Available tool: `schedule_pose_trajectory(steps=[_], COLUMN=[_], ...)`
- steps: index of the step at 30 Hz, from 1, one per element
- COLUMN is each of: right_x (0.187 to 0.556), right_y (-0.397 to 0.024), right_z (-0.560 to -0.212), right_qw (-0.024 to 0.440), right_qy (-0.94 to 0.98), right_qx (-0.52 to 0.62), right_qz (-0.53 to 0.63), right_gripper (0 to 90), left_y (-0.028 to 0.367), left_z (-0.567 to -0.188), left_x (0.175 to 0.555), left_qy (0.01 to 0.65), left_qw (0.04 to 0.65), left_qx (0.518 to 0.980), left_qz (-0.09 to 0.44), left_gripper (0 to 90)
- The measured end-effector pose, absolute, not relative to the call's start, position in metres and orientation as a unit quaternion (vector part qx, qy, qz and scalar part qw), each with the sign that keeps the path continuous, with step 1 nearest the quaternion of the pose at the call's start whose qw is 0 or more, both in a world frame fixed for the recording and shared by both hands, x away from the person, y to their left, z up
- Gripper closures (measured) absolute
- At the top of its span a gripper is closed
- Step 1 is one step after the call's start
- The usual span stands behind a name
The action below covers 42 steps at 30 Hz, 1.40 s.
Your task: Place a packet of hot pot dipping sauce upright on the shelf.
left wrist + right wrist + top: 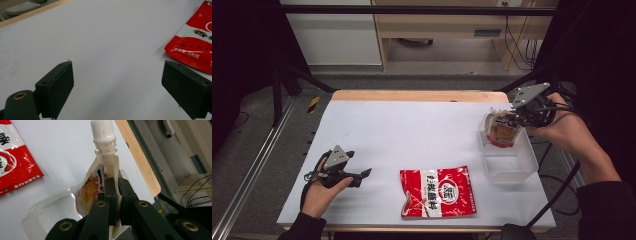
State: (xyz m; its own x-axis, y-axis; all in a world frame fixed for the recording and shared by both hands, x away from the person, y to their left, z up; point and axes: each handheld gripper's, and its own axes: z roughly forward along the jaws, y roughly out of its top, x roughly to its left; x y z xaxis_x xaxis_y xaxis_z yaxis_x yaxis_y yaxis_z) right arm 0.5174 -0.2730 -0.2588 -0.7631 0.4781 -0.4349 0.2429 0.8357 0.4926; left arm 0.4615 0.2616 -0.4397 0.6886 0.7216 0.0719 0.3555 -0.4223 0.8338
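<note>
- My right gripper point(116, 202), jaws pinched on the spouted pouch point(100, 187), holds it over the clear tub point(509, 165) at right.
- My left gripper point(120, 82) rests wide apart, empty, lower left.

Bright even table light, dark surroundings, soft focus.

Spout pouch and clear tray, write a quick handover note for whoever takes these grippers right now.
Right gripper: shut on the spout pouch, held over the clear tray at the table's right side.
Left gripper: open, holding nothing, resting on the white table.
Red sachet: flat on the table, near edge.
Done: pouch picked up.
Left: set the pouch in the tray; probably the sachet next.
</note>
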Motion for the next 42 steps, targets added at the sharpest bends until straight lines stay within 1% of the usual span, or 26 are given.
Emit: schedule_pose_trajectory(steps=[9, 15, 31, 42], right_x=[0.528, 0.536, 0.552, 0.556], right_y=[-0.278, -0.276, -0.279, -0.278], right_z=[-0.262, -0.263, -0.281, -0.294], right_qw=[0.276, 0.285, 0.286, 0.271], right_qy=[0.917, 0.916, 0.915, 0.920], right_qx=[0.204, 0.199, 0.207, 0.198], right_qz=[0.205, 0.199, 0.196, 0.204], right_gripper=[87.1, 87.2, 87.1, 86.8], left_y=[0.260, 0.259, 0.257, 0.258], left_z=[-0.441, -0.442, -0.444, -0.444], left_x=[0.462, 0.462, 0.462, 0.462], left_qy=[0.328, 0.325, 0.322, 0.322], left_qw=[0.422, 0.418, 0.416, 0.415], left_qx=[0.818, 0.822, 0.826, 0.826], left_qz=[0.213, 0.209, 0.203, 0.202], left_gripper=[10.6, 10.6, 10.6, 10.6])
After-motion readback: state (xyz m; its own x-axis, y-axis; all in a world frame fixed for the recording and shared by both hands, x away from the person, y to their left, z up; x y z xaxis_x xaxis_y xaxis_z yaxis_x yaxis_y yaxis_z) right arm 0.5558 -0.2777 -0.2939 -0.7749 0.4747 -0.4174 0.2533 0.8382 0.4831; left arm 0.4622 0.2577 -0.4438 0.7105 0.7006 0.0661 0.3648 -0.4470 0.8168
